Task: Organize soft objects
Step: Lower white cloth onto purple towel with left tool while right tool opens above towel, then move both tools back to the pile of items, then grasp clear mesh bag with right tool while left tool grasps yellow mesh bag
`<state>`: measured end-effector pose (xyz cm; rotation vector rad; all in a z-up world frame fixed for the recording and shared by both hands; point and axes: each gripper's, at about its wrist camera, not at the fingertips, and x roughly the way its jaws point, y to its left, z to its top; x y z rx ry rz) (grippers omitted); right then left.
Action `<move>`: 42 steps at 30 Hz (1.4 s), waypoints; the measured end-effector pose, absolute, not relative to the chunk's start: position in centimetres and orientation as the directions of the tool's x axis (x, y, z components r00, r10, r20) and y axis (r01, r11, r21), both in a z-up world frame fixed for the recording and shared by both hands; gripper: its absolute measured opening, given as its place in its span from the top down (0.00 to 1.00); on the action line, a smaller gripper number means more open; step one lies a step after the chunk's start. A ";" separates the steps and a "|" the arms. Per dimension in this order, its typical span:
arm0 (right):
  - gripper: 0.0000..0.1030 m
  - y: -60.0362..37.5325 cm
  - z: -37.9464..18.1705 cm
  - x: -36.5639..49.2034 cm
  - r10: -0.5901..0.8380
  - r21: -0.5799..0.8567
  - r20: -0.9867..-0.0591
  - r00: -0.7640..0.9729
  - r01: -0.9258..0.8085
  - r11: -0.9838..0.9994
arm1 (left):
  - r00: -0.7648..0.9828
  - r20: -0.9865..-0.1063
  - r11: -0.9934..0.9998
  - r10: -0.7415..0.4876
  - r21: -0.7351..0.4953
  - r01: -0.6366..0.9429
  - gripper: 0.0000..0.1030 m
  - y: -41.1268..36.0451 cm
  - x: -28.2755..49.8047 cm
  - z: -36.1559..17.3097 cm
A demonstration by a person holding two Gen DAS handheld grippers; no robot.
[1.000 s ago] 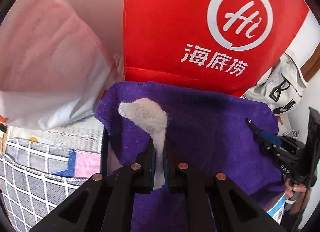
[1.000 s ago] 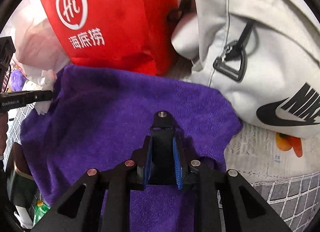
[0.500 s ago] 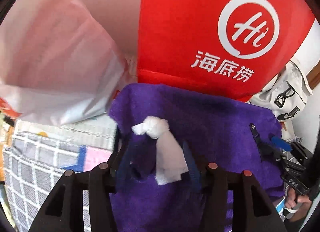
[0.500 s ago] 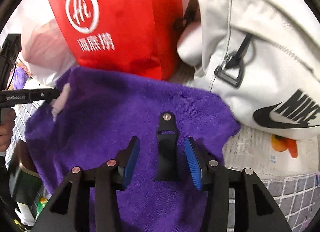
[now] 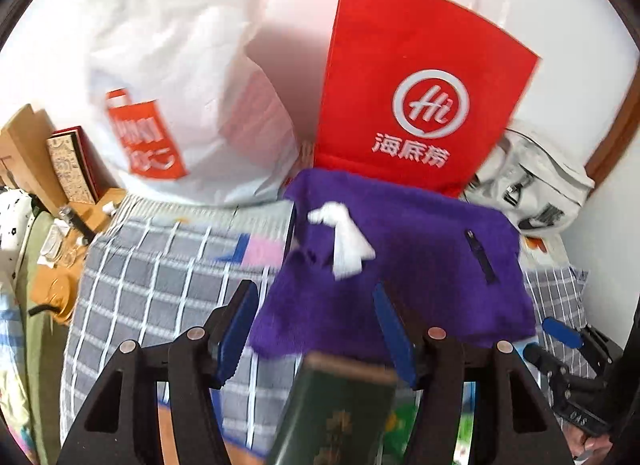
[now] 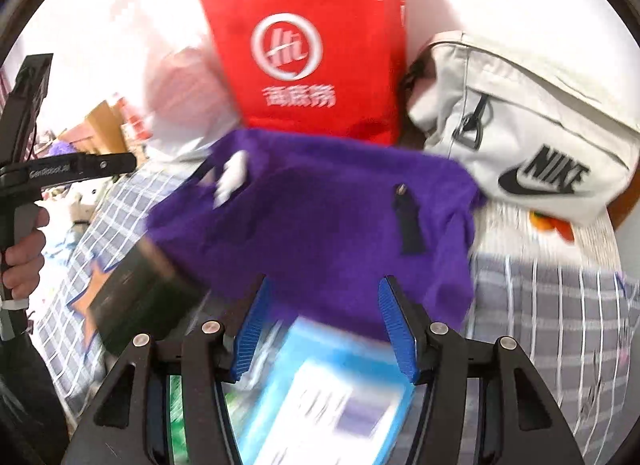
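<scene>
A purple fleece cloth [image 5: 420,277] lies spread over boxes in front of a red paper bag. A white tag [image 5: 344,241] rests on its left part and a black tab [image 5: 482,259] on its right. My left gripper [image 5: 314,297] hovers back from the cloth's near edge, its jaws opening, with nothing pinched between them. In the right wrist view the same cloth [image 6: 320,217], tag [image 6: 232,177] and tab [image 6: 408,225] show. My right gripper [image 6: 325,285] also stands off the near edge, jaws opening and holding nothing.
The red paper bag [image 5: 420,105] stands behind the cloth, a white plastic bag [image 5: 172,85] to its left, a white Nike bag [image 6: 520,125] to its right. A checked blanket [image 5: 160,285] covers the bed. A dark green box [image 5: 340,405] and a blue box [image 6: 320,397] lie below the grippers.
The left gripper let go of the white tag and the right gripper let go of the black tab. Both opened and drew back and up from the cloth.
</scene>
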<state>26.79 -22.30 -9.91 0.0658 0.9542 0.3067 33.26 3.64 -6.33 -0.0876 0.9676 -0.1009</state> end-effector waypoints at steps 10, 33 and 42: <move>0.09 -18.2 -9.7 13.6 0.440 0.239 -0.724 0.531 -0.406 0.882 | 0.558 -0.814 0.981 -0.164 -0.191 0.009 0.43 6.1 22.9 -7.2; 0.34 -14.6 -17.1 12.0 0.501 0.334 -0.726 0.470 -0.397 0.855 | 0.541 -0.821 0.972 -0.183 -0.232 -0.024 0.43 8.6 12.1 -12.7; 0.92 -15.1 -15.5 11.2 0.522 0.338 -0.691 0.500 -0.415 0.845 | 0.535 -0.823 0.973 -0.190 -0.230 -0.009 0.43 8.1 11.8 -13.0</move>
